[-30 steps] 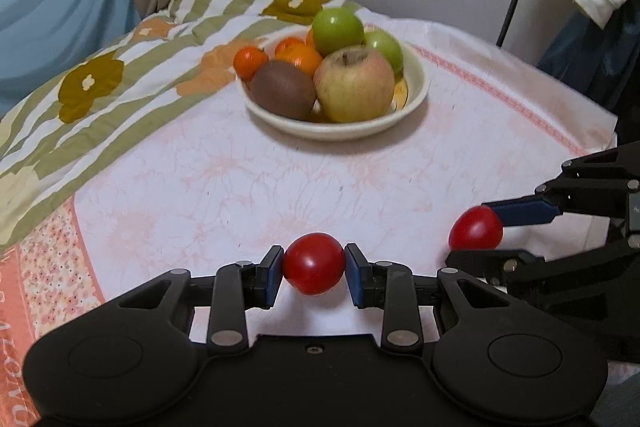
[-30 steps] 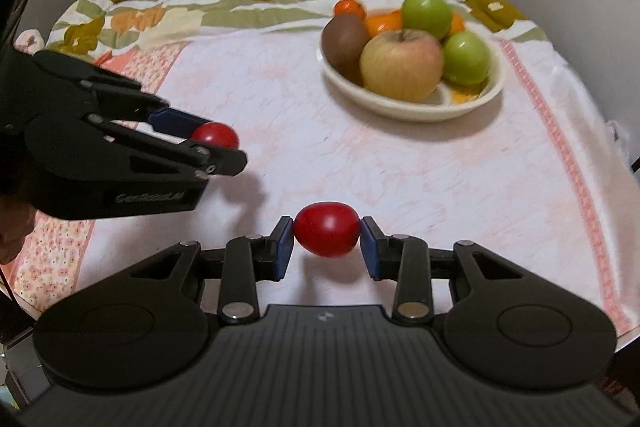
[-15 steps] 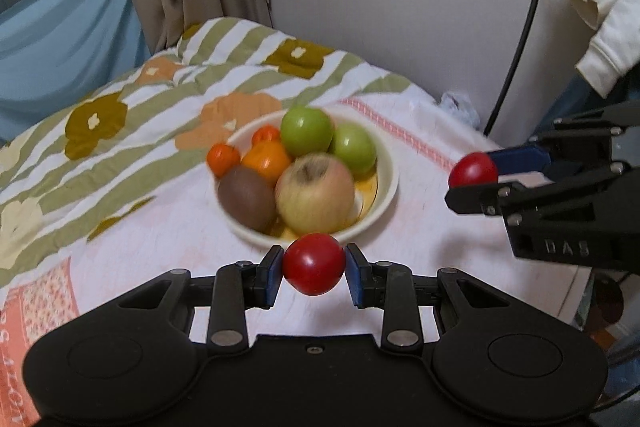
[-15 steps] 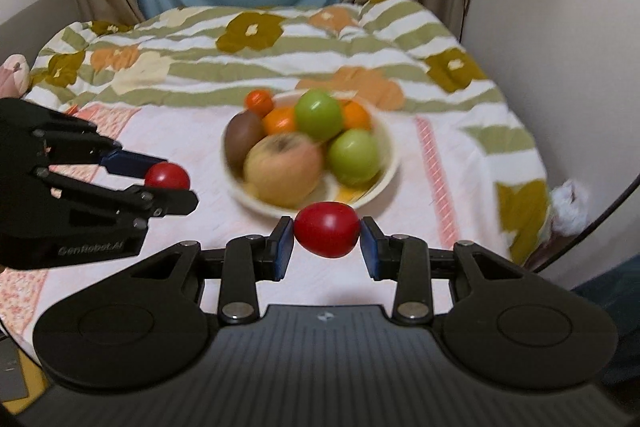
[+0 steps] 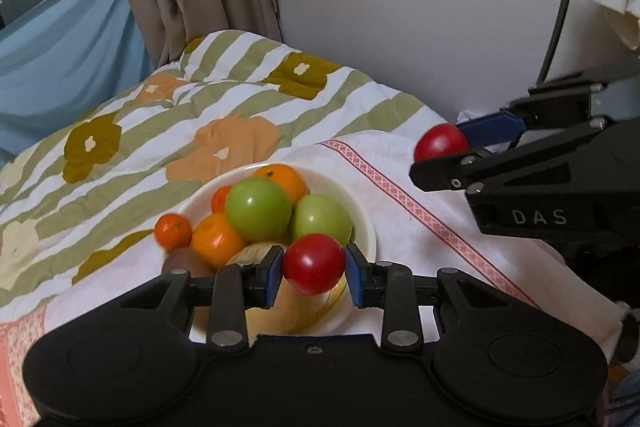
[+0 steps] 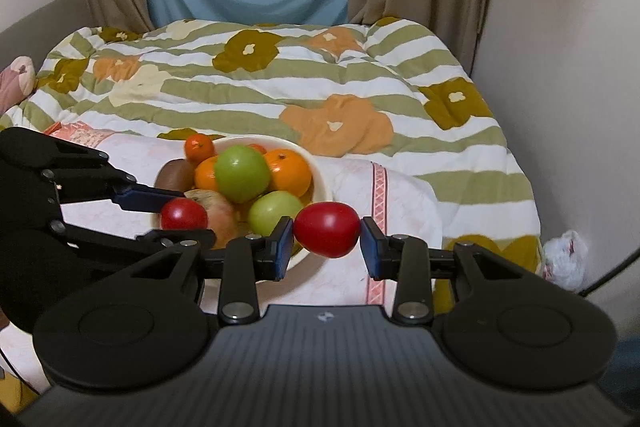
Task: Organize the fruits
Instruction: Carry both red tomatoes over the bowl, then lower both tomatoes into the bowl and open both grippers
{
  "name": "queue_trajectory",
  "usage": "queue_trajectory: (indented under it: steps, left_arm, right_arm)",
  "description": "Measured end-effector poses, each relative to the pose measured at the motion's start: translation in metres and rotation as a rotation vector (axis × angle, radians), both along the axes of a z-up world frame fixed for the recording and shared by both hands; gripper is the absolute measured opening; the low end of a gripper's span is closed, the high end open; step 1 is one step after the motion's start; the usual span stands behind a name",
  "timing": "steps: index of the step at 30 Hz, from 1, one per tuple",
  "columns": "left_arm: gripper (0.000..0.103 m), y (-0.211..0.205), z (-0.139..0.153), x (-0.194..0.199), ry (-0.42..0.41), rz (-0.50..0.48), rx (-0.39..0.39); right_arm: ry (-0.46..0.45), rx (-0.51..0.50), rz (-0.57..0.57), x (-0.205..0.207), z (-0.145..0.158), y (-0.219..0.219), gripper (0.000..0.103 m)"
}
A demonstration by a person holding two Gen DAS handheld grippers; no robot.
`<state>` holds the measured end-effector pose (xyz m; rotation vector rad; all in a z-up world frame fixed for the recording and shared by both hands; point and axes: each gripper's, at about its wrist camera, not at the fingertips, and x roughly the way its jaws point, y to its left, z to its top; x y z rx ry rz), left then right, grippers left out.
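Left wrist view: sits behind left gripper (image 5: pixel 314 275), faces forward and down, close over bowl (image 5: pixel 366 223); right gripper (image 5: pixel 440 157) enters from right edge.

Right wrist view: behind right gripper (image 6: pixel 326 241), tilted down toward bed (image 6: pixel 400 87), curtains far; left gripper (image 6: pixel 182 217) enters at left.

Shared: bowl, bed, both grippers.

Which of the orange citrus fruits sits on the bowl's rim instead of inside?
The small mandarin at the bowl's left edge, beside the kiwi. The other oranges nestle inside around the green apples.
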<state>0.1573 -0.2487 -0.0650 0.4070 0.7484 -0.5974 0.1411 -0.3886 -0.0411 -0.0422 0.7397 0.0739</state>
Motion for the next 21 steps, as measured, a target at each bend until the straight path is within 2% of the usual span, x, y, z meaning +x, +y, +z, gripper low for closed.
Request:
queue_trajectory:
  steps: [3, 12, 14, 15, 16, 21]
  left_arm:
    - [0.036, -0.017, -0.01, 0.002, -0.025, 0.005, 0.044]
    - [0.039, -0.037, -0.033, 0.014, -0.008, 0.034, 0.119]
    - [0.056, -0.038, -0.033, 0.016, -0.012, 0.03, 0.122]
    - [0.075, -0.038, -0.031, 0.015, -0.017, 0.029, 0.12]
    - [0.086, -0.038, -0.029, 0.014, -0.027, 0.028, 0.117]
    - [0.086, -0.029, -0.019, 0.011, -0.012, 0.047, 0.089]
  right_arm:
    - [0.011, 0.005, 0.026, 0.013, -0.005, -0.011, 0.051]
    - [0.039, 0.028, 0.084, 0.049, -0.023, -0.024, 0.051]
    - [0.041, 0.033, 0.093, 0.053, -0.024, -0.024, 0.051]
    - [0.042, 0.033, 0.098, 0.056, -0.025, -0.024, 0.051]
    - [0.043, 0.033, 0.104, 0.058, -0.025, -0.024, 0.051]
    - [0.051, 0.035, 0.123, 0.064, -0.026, -0.023, 0.051]
